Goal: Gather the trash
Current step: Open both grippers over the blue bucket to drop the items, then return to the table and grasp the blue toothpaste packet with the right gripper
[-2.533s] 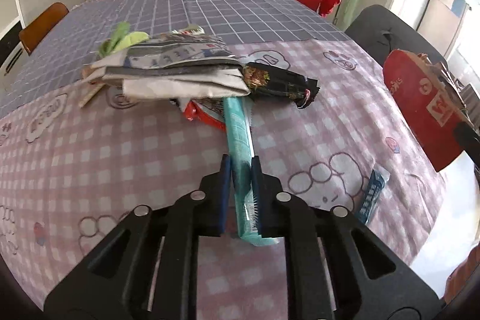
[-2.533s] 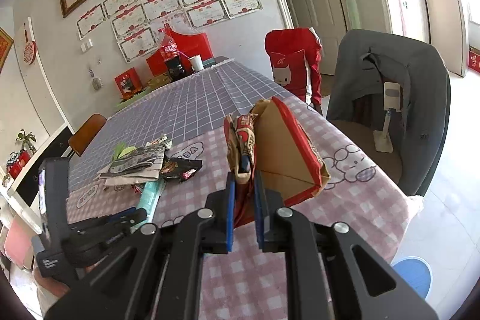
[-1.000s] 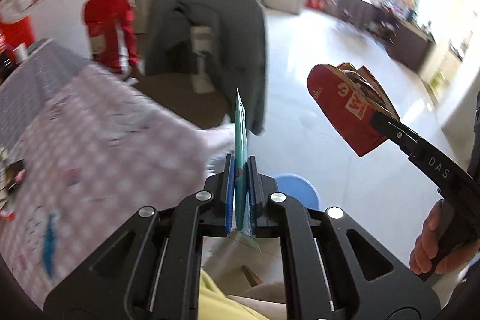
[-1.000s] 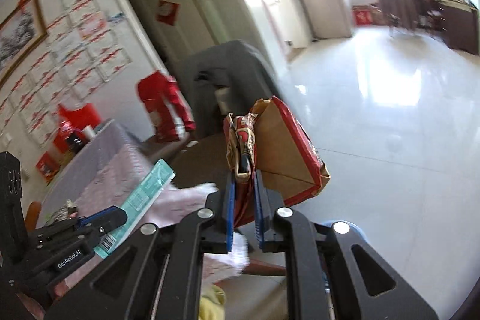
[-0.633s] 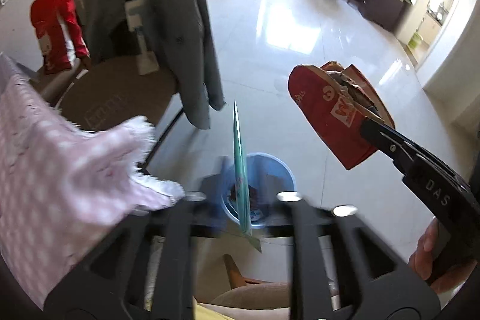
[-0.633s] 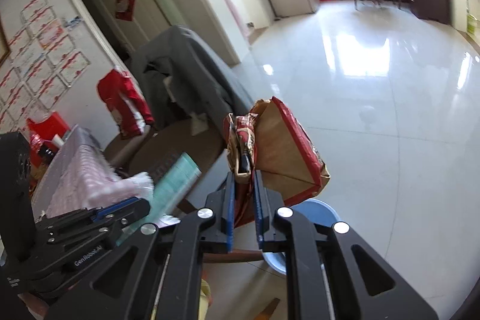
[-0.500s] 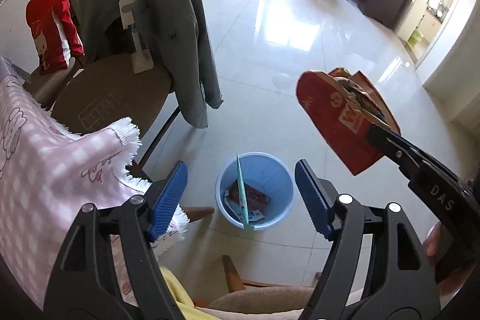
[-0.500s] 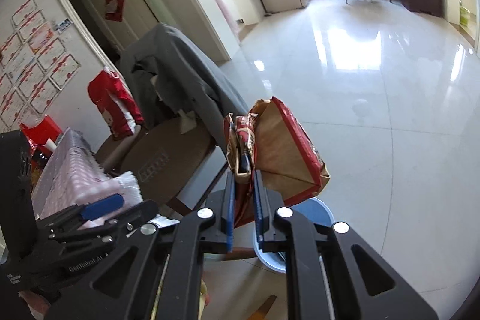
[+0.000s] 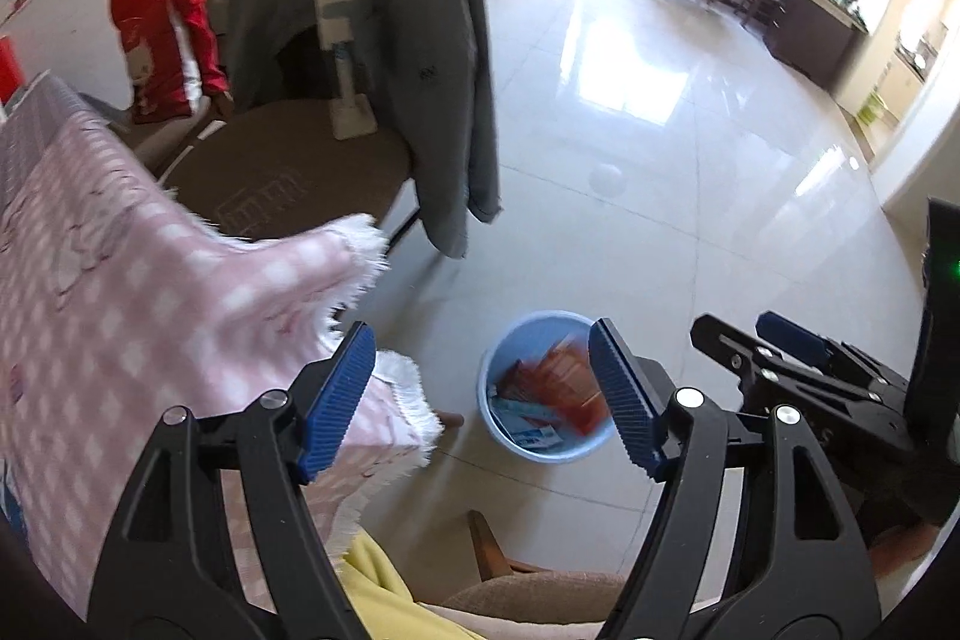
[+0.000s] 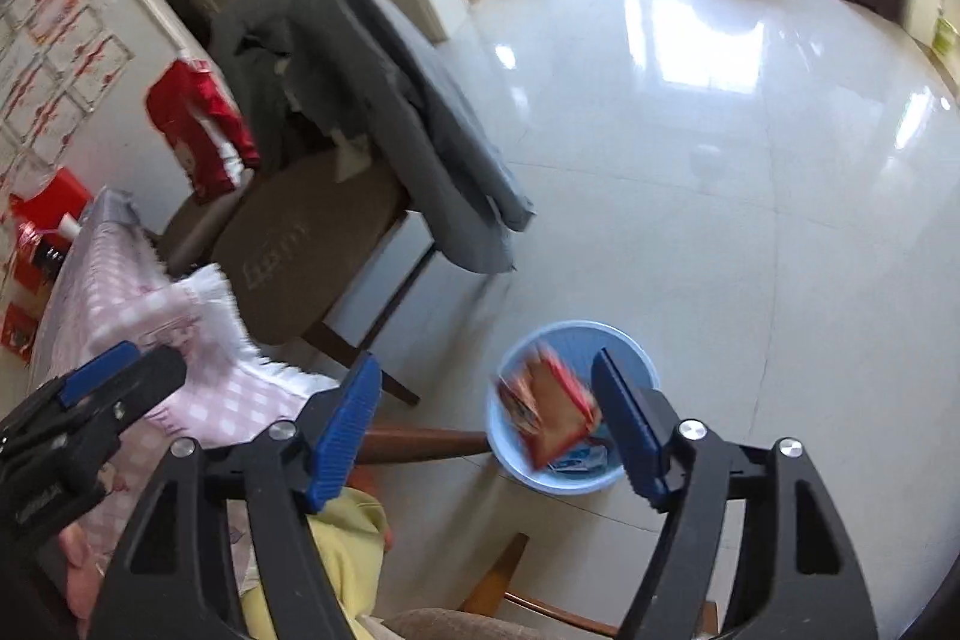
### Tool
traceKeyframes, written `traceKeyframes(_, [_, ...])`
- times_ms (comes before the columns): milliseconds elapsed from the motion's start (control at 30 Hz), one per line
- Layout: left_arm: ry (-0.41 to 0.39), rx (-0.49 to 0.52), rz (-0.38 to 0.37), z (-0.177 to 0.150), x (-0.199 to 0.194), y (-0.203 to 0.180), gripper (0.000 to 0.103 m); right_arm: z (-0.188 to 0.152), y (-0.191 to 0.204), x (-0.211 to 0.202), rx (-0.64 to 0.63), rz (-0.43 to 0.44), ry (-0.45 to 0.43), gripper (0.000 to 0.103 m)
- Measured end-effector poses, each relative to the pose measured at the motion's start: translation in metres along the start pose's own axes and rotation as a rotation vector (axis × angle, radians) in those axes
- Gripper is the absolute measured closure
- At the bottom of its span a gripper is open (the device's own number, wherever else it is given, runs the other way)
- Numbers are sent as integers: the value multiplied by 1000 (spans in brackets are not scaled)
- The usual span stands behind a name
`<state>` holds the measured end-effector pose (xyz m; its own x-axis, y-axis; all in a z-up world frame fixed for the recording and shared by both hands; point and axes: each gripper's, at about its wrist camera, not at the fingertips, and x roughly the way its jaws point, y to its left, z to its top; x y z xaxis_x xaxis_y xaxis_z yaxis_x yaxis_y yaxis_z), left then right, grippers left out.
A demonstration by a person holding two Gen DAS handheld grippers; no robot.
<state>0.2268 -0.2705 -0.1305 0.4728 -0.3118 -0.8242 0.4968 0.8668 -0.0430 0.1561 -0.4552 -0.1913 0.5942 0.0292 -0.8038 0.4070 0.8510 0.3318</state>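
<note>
A light blue trash bin (image 9: 495,421) stands on the tiled floor below both grippers; it also shows in the right wrist view (image 10: 630,340). My left gripper (image 9: 483,397) is open and empty above it. My right gripper (image 10: 489,418) is open and empty; it also shows at the right of the left wrist view (image 9: 786,346). A red and brown snack bag (image 10: 549,415) is blurred in mid-fall over the bin. Red wrappers (image 9: 558,376) and a teal wrapper (image 9: 519,409) lie inside the bin.
The pink checked tablecloth (image 9: 120,280) hangs at the left, with a fringed corner. A chair with a grey jacket (image 9: 384,40) and a round brown seat (image 9: 294,184) stands behind the bin. A wooden chair leg (image 10: 420,442) runs close to the bin.
Both grippers swung from the table to above the bin. The left gripper opened and dropped the teal wrapper in. The right gripper has now opened and let go of the red bag.
</note>
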Motion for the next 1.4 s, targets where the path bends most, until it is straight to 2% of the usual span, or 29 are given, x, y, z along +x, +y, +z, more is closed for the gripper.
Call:
traceKeyframes(467, [-111, -72, 21, -6, -48, 30, 30, -5, 56, -40, -110, 91, -47, 31])
traceKeyframes(733, [-169, -149, 57, -24, -84, 66, 30, -15, 107, -57, -194, 143, -68, 31])
traceKeyframes(1133, [-260, -315, 183, -73, -151, 146, 30, -46, 208, -67, -371, 267, -40, 31])
traceKeyframes(1400, [-281, -430, 291, -117, -186, 201, 30, -79, 273, -69, -479, 336, 7, 31])
